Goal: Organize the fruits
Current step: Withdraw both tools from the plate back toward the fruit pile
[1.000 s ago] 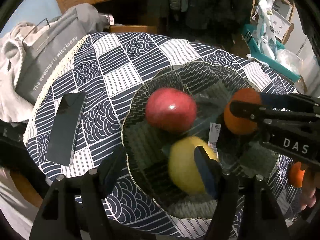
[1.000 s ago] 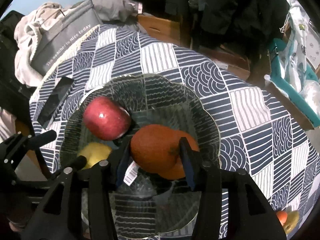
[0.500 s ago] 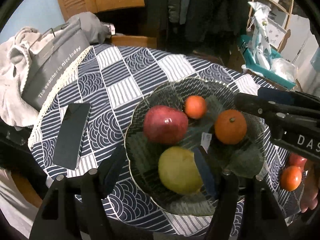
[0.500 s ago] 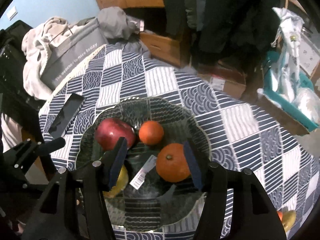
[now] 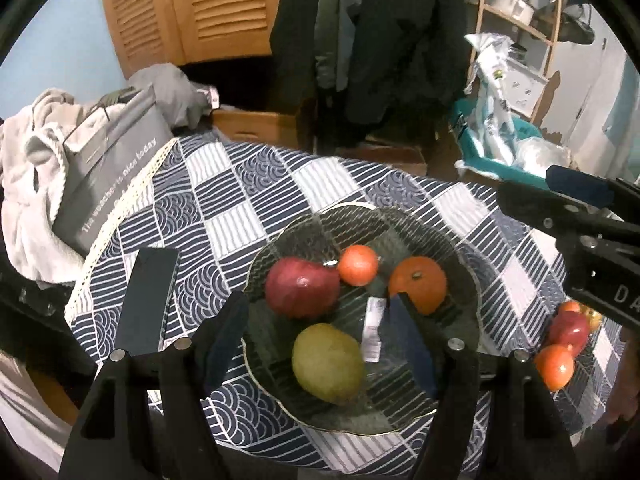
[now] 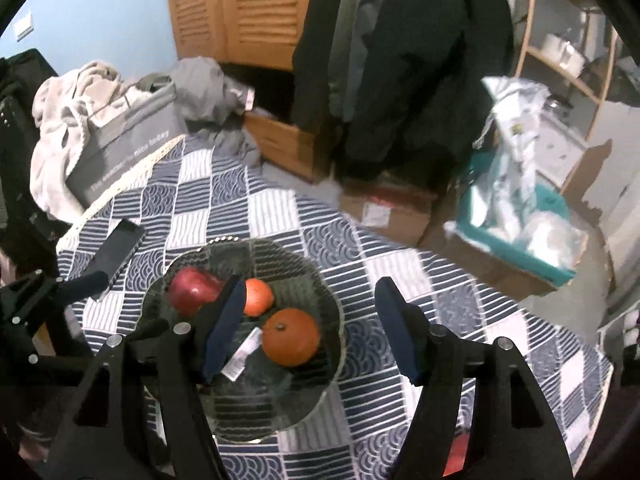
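Observation:
A glass plate (image 5: 320,224) on the patterned tablecloth holds a red apple (image 5: 302,294), a small orange fruit (image 5: 357,265), a large orange (image 5: 418,285) and a yellow-green fruit (image 5: 328,364). My left gripper (image 5: 316,344) hovers above the plate's near side, its jaws opening, with no pad on any fruit. My right gripper (image 6: 312,334) hangs above the plate (image 6: 280,264), also opening. The orange (image 6: 291,342) lies free below it, next to the apple (image 6: 192,290). Each gripper shows at the edge of the other's view.
A white label (image 5: 372,334) lies in the plate. A dark flat phone-like slab (image 5: 148,300) lies left of it. Loose red and orange fruits (image 5: 568,332) sit on the cloth at right. A grey bag (image 5: 108,176) and clothes crowd the far left edge. Boxes stand beyond the table.
My right gripper let go of the large orange, which now rests in the plate, and its jaws widened. Both grippers rose away from the plate, bringing the small orange fruit into view.

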Tool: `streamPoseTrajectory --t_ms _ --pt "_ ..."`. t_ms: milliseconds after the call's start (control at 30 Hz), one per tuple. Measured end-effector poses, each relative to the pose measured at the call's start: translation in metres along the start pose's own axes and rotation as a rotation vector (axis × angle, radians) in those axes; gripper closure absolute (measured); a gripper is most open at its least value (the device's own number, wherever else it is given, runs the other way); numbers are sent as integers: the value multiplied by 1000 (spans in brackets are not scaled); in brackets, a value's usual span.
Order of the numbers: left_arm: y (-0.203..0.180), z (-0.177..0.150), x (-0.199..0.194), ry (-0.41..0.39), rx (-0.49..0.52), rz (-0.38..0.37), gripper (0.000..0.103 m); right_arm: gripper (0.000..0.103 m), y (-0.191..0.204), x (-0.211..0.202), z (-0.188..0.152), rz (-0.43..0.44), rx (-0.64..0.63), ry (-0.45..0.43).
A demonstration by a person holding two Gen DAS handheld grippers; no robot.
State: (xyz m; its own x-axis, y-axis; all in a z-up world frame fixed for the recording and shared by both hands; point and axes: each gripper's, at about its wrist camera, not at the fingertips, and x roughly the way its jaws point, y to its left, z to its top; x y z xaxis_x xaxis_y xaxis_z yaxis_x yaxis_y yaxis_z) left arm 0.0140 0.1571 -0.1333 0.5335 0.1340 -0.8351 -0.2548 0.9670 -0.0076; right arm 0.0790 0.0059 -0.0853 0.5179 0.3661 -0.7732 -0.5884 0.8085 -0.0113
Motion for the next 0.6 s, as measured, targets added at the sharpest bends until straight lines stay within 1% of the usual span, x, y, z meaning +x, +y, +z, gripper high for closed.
streamPoseTrajectory --t_ms 200,233,267,367,500,600 --pt "-12 8 -22 -52 12 -24 28 32 -16 -34 -1 -37 26 -75" --pt "-15 9 -27 -66 18 -24 27 32 -19 -39 -1 -46 29 -84" --pt "-16 10 -31 -76 22 -22 23 32 -22 -44 -2 -55 32 -95" --pt "-24 12 -44 -118 39 -17 18 31 -28 -58 -4 -83 34 -119" --pt "-34 17 -58 -159 64 -11 18 28 -39 -74 -8 -101 49 -147" --pt "-42 20 -67 -175 75 -28 17 28 -48 -88 -12 -106 67 -169"
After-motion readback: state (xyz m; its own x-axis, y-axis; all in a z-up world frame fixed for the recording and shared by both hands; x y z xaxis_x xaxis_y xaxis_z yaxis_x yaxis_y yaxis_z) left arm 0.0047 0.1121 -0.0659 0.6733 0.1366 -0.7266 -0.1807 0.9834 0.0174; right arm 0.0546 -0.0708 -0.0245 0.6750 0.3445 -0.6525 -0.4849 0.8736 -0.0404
